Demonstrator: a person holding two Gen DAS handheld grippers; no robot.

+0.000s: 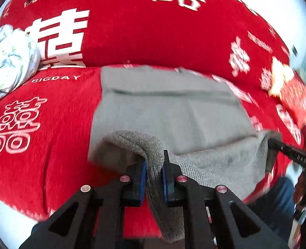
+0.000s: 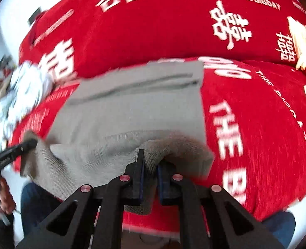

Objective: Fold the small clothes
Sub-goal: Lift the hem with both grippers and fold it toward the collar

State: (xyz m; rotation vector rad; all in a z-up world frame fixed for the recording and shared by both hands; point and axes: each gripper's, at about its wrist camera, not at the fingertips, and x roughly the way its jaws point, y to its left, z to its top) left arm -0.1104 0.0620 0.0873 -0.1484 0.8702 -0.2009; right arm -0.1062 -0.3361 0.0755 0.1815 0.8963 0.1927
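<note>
A small grey knit garment (image 1: 169, 112) lies on a red cover (image 1: 49, 124) printed with white characters. Its near edge is lifted off the cover. My left gripper (image 1: 154, 164) is shut on the near left corner of the garment. My right gripper (image 2: 149, 161) is shut on the near right corner of the garment (image 2: 132, 108). The right gripper also shows at the right of the left wrist view (image 1: 277, 145), and the left gripper at the left of the right wrist view (image 2: 28, 144). Both views are motion-blurred.
A white floral bundle of cloth (image 1: 9, 62) lies at the far left, also in the right wrist view (image 2: 22, 95). A red and gold packet (image 1: 292, 91) lies at the far right. The cover's raised back part (image 1: 153, 31) stands behind the garment.
</note>
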